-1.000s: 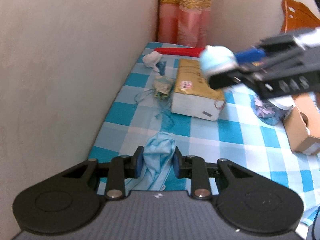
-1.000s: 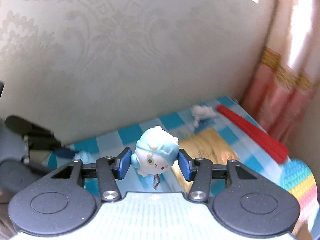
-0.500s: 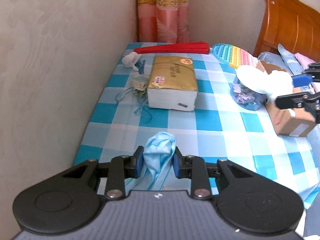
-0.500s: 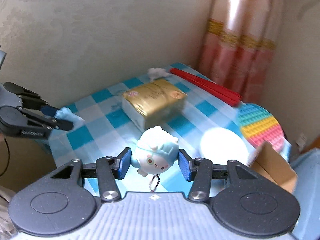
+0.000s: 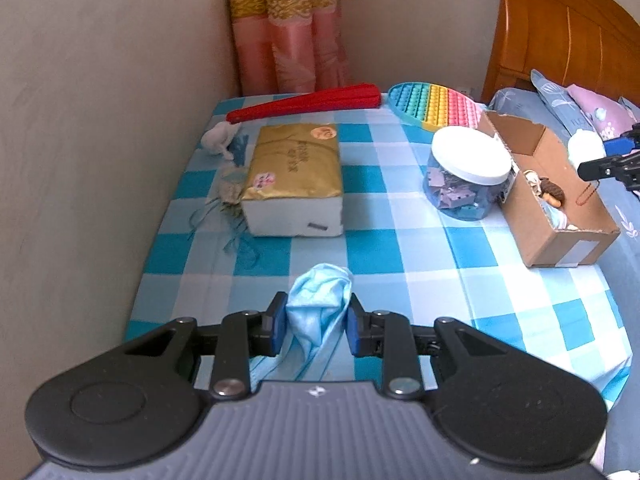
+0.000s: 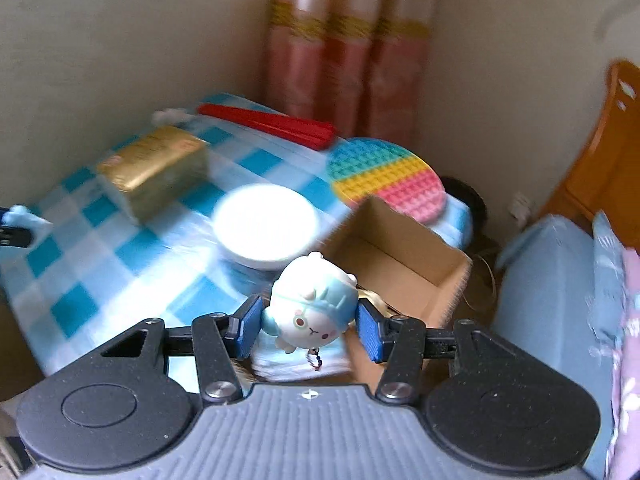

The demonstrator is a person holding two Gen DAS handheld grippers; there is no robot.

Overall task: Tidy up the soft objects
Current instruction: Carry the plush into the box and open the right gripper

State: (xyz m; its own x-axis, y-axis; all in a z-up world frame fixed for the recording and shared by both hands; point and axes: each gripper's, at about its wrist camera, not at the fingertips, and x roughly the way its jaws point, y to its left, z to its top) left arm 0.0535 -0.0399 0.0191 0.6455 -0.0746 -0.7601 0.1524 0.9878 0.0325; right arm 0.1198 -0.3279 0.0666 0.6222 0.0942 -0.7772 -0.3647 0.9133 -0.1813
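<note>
My left gripper (image 5: pixel 316 328) is shut on a crumpled light blue face mask (image 5: pixel 320 300), held above the near edge of the blue checked table (image 5: pixel 380 252). My right gripper (image 6: pixel 308 326) is shut on a small white and blue plush toy (image 6: pixel 312 312) with a bead chain, held above the near end of an open cardboard box (image 6: pixel 400 256). In the left wrist view the box (image 5: pixel 560 200) stands at the table's right edge with small toys inside, and the right gripper's tips (image 5: pixel 608 160) hold the toy (image 5: pixel 586 146) above it.
A gold tissue pack (image 5: pixel 296 180), a white-lidded jar (image 5: pixel 468 176), a red folded fan (image 5: pixel 304 106), a rainbow pop pad (image 5: pixel 436 106) and a small white plush (image 5: pixel 218 140) lie on the table. Wall on the left, curtain behind, bed on the right.
My right gripper has carried the plush toy from the left of the table, over the tissue pack, to above the cardboard box. The left gripper has kept the mask and drawn back slightly.
</note>
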